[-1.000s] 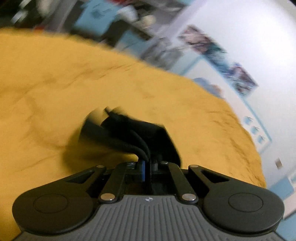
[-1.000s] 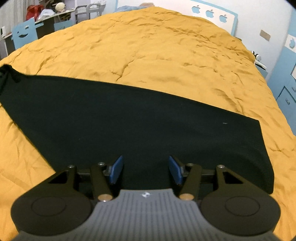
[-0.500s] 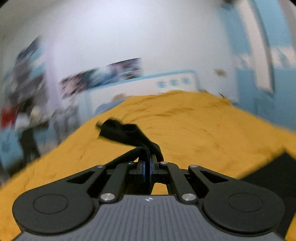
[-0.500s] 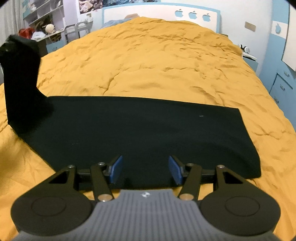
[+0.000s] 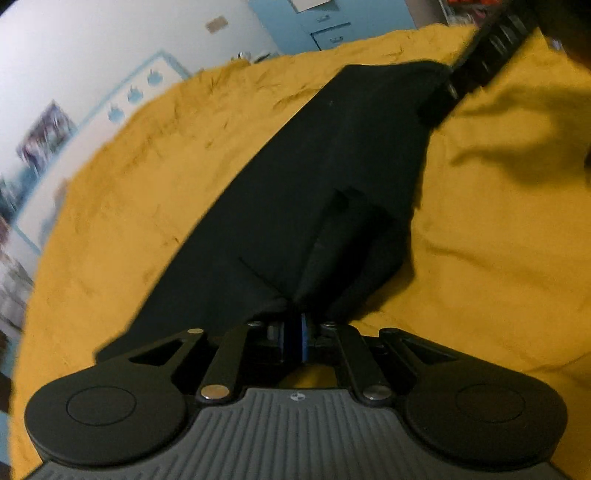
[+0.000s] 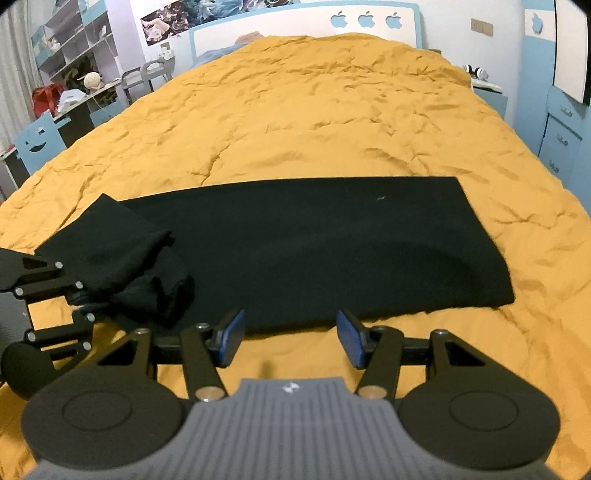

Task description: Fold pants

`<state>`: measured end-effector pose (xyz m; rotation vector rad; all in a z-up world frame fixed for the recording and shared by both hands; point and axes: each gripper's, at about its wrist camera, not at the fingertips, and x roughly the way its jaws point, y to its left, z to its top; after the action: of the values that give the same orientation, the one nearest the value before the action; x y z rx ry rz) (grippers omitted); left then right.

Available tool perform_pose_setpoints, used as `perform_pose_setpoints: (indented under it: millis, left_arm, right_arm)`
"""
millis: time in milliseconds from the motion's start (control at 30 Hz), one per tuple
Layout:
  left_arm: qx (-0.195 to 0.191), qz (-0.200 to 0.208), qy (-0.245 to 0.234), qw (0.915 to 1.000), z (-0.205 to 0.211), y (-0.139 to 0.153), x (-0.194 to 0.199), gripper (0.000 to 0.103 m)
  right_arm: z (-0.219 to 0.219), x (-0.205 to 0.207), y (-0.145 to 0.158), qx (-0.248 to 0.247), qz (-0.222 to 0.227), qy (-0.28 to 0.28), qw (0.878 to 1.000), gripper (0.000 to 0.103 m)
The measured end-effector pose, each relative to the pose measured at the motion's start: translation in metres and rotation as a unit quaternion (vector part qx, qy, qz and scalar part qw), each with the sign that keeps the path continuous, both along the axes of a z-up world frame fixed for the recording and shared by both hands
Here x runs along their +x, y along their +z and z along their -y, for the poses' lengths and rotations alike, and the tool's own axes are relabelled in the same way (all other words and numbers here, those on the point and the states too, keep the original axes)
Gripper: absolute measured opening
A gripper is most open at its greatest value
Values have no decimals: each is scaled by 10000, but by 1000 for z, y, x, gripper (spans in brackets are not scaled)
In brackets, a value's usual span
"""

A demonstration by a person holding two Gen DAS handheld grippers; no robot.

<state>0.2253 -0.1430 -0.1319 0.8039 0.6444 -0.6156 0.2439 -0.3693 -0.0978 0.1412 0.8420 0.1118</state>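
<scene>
Black pants (image 6: 332,240) lie flat across the yellow bedspread (image 6: 332,110), with one end folded back in a bunched heap (image 6: 122,266) at the left. My left gripper (image 5: 294,321) pinches that folded end of the pants (image 5: 314,177) between its blue pads. Its jaws are opening, and the cloth is still between them. From the right wrist view the left gripper (image 6: 79,299) shows at the left edge, beside the heap. My right gripper (image 6: 290,332) stands open over bare bedspread, just short of the pants' near edge, with nothing between its fingers.
The bedspread (image 5: 147,184) is wrinkled all around the pants. A white headboard (image 6: 365,18) with apple cutouts closes the far end. Blue drawers (image 6: 561,140) stand at the right, and a desk with a blue chair (image 6: 37,140) at the left.
My left gripper swung across with the lifted pant end, rolled, and brought it down folded over the pants' left part. The right gripper drew back off the pants to their near edge.
</scene>
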Motion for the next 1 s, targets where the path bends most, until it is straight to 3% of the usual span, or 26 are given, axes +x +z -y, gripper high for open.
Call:
perform_pose_setpoints:
  millis: [67,200,367,467,500,533,633,767,933,1000]
  left_arm:
    - [-274,-337,101,9990,-3,7,8,14]
    - [-1138,-929,334,9886,-17,29,23,41]
    - [-1718,-1310,617,9744,-26,40,15,55]
    - [-1325,-1306,843,9789,-20,36,11,55]
    - [-1366,-1320,966,9770,-25,37,4,55]
    - [-1502,-1380,1092,9729,-30,37,2,55]
    - [-2033,-1515,1334,9581,-48,48,-7,55]
    - [-2559,-1211,1682,9442,-69,70,-11,55]
    - [-2359,-1003,2426,9356,-79,67,31,57]
    - [-2342,-1107,2641,9291,-84,59,47,57]
  right_arm:
    - [-3,0,0,48,8,65,10000,52]
    - [-10,-2,0,39,35,217,9997,52]
    - [-12,-3,1,71,17,265,9996,52]
    - [-14,0,2,151,-1,323,9994,52]
    - [-15,1,3,191,-11,342,9992,52]
    - [-16,3,4,260,-24,369,9990,52]
    - [-17,10,4,585,-97,436,9973,37]
    - [-17,29,2,1060,-207,377,9934,36]
    - [-22,63,-14,1702,-594,269,9833,32]
    - [-27,73,-25,1806,-856,251,9795,18]
